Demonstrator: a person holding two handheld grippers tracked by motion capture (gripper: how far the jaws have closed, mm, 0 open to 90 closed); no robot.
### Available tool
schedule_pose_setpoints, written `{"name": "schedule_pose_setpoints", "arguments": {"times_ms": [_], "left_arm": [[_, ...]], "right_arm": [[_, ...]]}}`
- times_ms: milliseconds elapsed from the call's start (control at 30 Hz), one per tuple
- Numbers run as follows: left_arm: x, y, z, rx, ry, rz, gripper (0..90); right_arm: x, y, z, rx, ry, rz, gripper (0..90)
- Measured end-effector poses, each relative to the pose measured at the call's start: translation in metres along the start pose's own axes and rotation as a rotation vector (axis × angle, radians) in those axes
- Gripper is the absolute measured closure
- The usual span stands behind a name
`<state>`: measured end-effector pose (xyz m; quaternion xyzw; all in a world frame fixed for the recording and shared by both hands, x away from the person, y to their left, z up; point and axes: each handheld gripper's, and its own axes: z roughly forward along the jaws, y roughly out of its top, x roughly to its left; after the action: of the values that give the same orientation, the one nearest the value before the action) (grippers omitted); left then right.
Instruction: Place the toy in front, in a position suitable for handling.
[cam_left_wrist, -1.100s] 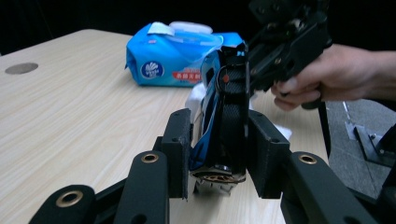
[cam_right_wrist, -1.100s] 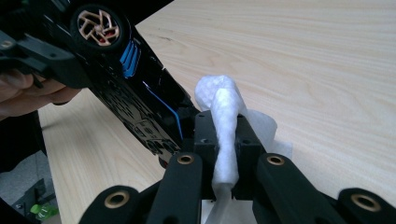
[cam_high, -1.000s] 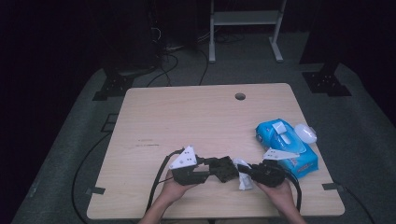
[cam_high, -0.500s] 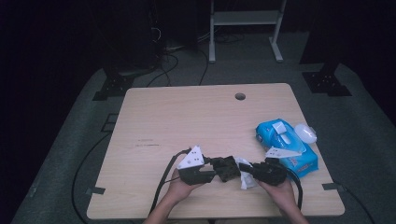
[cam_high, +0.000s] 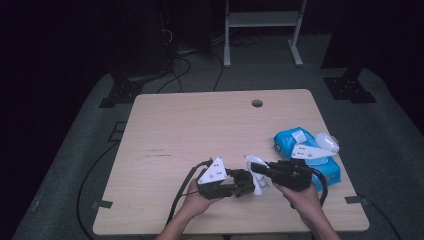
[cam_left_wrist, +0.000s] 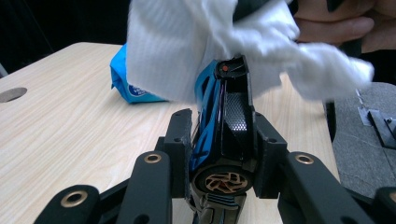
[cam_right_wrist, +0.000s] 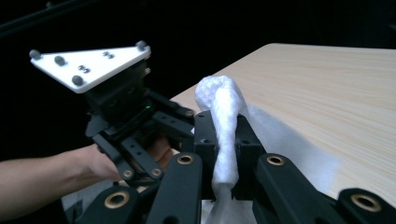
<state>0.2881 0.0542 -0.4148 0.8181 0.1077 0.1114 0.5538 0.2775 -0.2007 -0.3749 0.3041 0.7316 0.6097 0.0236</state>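
At lower centre of the high view, the left gripper (cam_high: 243, 182) clamps a black-and-blue toy car (cam_left_wrist: 223, 135) while the right gripper (cam_high: 261, 170) pinches a white wipe (cam_right_wrist: 223, 126) against it. Risk: the thinly pinched wipe may slip free above the bench (cam_high: 200, 130).

Near the front edge of the counter (cam_high: 200, 130) the two hand-held grippers face each other, the left hand-held gripper (cam_high: 243, 182) on the left, the right hand-held gripper (cam_high: 256, 168) just beside it on the right. A toy car (cam_left_wrist: 223, 135) sits between the left one's jaws; a wipe (cam_high: 257, 176) hangs between the right one's, draped over the car's far end. Behind the right hand, by the counter's right edge, lies a wipes pack (cam_high: 300, 145). A hole (cam_high: 257, 103) sits near the back edge.
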Motion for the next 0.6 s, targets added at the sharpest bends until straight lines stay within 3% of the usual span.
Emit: {"name": "schedule_pose_setpoints", "arguments": {"times_ms": [67,133,300,600], "left_arm": [[0.0,-0.001,0.0,-0.008,-0.003,-0.007,65.1],[0.001,-0.002,-0.001,-0.012,-0.003,-0.014,65.0],[0.002,-0.002,-0.001,-0.011,-0.009,-0.012,65.0],[0.001,0.001,0.003,-0.009,-0.004,-0.019,65.0]], "right_arm": [[-0.002,-0.003,0.005,0.022,-0.006,-0.001,83.1],[-0.008,-0.008,0.003,0.008,-0.007,0.034,83.1],[-0.017,-0.012,-0.006,0.008,-0.042,0.059,83.1],[0.012,0.004,0.016,0.078,-0.006,-0.052,83.1]]}}
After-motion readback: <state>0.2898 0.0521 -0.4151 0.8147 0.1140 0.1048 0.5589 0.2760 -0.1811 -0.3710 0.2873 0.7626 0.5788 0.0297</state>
